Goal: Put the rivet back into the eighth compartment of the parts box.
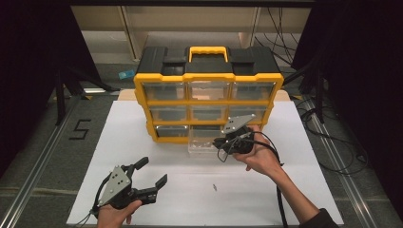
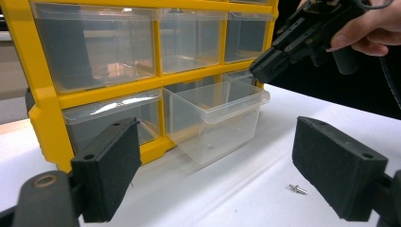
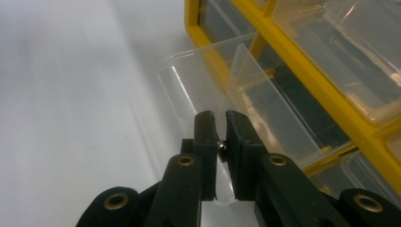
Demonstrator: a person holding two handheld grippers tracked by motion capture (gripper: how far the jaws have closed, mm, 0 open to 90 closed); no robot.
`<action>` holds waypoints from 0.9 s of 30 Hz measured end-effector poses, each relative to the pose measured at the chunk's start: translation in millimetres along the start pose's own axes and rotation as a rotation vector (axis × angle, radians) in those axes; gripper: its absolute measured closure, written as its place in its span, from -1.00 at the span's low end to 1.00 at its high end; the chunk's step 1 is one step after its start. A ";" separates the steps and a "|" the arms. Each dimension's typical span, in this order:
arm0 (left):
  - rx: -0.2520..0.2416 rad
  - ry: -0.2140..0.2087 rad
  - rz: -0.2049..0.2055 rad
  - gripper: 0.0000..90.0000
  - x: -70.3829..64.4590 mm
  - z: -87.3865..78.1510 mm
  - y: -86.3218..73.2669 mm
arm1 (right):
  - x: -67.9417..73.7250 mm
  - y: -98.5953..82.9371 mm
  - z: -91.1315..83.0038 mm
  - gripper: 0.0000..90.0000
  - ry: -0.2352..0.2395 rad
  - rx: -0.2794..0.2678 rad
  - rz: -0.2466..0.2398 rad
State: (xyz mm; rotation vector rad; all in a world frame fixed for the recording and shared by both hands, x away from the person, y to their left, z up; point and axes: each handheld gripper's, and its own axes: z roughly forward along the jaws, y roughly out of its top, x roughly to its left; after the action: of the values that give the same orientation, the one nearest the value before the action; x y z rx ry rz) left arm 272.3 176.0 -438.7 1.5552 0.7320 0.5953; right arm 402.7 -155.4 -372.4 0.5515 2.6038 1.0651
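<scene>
- A yellow-framed drawer cabinet [image 1: 208,101] with a black top and a yellow carry handle [image 1: 207,51] stands upright at the far side of a white tabletop [image 1: 142,142], its clear drawers facing the person.
- The bottom middle drawer [image 1: 203,141] is pulled out toward the person, open at the top; in the left gripper view it looks clear and bare inside, its front rim jutting past the yellow frame.
- The right gripper [image 1: 223,147], held in the person's right hand [image 1: 259,156], hangs at the right front corner of the pulled-out drawer, a grey three-cornered plate on top of it.
- In the right gripper view, its jaws are drawn nearly together over the drawer's rim, pinching a small metal piece [image 3: 221,150] between them; what the piece is cannot be told at this size.
- The left gripper [image 1: 153,171], held in the person's left hand [image 1: 116,213], sits low at the near left of the tabletop, well apart from the cabinet, its jaws spread wide with nothing between them.
- A small metal pin [image 1: 215,187] lies on the bare tabletop between the two grippers, nearer the person than the drawer; in the left gripper view it rests just beside that gripper's right jaw.
- A black cable trails from the right gripper along the person's forearm.
</scene>
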 end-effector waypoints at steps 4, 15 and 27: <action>-0.019 -0.014 0.006 -0.64 0.8 1.9 -0.4 | -4.5 2.0 2.6 0.85 -0.011 -0.008 0.003; 0.000 0.000 -0.001 -0.64 -0.1 -0.3 0.0 | -12.4 5.3 13.8 0.85 -0.022 -0.009 0.019; 0.000 -0.002 -0.002 -0.64 0.5 -0.2 0.2 | -16.1 9.8 25.9 0.85 -0.024 -0.005 0.018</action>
State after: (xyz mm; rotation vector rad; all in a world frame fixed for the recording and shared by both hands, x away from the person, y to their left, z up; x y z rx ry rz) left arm 272.5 176.5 -438.5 1.5545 0.7317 0.5930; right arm 429.4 -140.3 -381.5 0.5833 2.5801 1.0634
